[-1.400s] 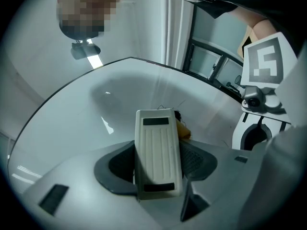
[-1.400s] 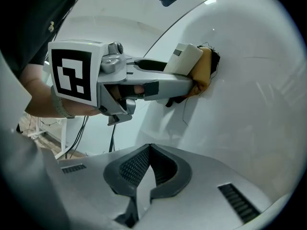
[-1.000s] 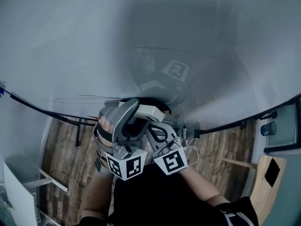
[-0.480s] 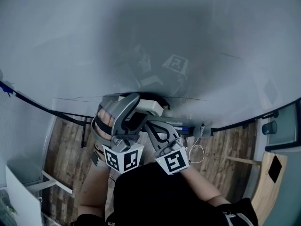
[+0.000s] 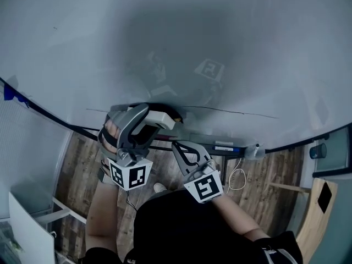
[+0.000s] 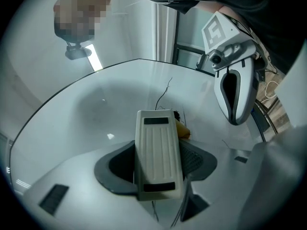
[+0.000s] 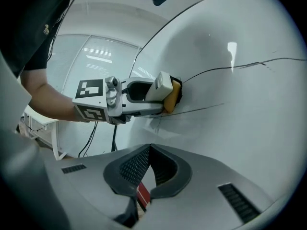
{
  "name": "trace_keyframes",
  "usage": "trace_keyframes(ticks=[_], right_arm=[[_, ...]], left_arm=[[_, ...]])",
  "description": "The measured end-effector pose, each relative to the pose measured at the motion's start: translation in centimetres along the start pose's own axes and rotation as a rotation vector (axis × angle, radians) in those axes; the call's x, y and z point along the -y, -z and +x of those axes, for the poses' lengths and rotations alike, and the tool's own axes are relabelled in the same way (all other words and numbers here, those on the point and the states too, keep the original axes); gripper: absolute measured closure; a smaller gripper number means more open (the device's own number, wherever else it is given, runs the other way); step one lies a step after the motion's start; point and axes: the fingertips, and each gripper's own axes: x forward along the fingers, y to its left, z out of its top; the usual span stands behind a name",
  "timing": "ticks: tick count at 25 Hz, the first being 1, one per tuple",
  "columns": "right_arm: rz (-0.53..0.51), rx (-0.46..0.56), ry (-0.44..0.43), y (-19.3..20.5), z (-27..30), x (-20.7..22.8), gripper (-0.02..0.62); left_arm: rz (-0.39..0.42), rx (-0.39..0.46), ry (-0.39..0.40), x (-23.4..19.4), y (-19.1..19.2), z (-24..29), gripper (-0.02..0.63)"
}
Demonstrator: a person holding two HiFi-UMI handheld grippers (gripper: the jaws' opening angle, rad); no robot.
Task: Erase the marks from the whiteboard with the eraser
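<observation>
The whiteboard (image 5: 220,48) fills the head view. Thin dark line marks (image 5: 236,113) run along it near its lower edge. My left gripper (image 5: 151,117) is shut on the white-backed eraser (image 5: 160,118), and the eraser's yellow felt (image 7: 173,95) is pressed on the board at the end of a line (image 7: 240,66). In the left gripper view the eraser (image 6: 158,147) lies between the jaws of that gripper (image 6: 160,163), with a thin mark (image 6: 165,90) beyond it. My right gripper (image 5: 184,147) hangs just below and right of it, off the board, its jaws (image 7: 149,150) shut with nothing held.
Under the board's lower edge a ledge (image 5: 209,147) carries markers (image 5: 228,146). Below is wooden floor (image 5: 77,164), a white frame (image 5: 33,224) at left and a wooden chair (image 5: 314,213) at lower right. A white cable (image 5: 237,179) loops beside my right gripper.
The left gripper has slid the eraser leftward along the board's lower part. The right gripper has dropped slightly lower and apart from it. The marker ledge has come into view.
</observation>
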Motion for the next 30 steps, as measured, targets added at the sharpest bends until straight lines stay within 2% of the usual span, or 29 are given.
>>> trace_keyframes(ticks=[10, 19, 25, 30], right_arm=[[-0.018, -0.032, -0.021, -0.7, 3.5, -3.5, 0.569], [-0.032, -0.077, -0.052, -0.9, 5.9, -5.7, 0.569], [-0.031, -0.089, -0.077, 0.2, 5.5, -5.6, 0.569], [-0.026, -0.091, -0.087, 0.8, 5.5, -5.8, 0.569]], left_arm=[[0.049, -0.048, 0.043, -1.3, 9.4, -6.2, 0.339], [0.025, -0.224, 0.039, -2.8, 20.2, -12.9, 0.339], [0.027, -0.329, 0.044, -2.9, 23.6, -14.5, 0.339], [0.007, -0.369, 0.039, -2.9, 24.4, -14.9, 0.339]])
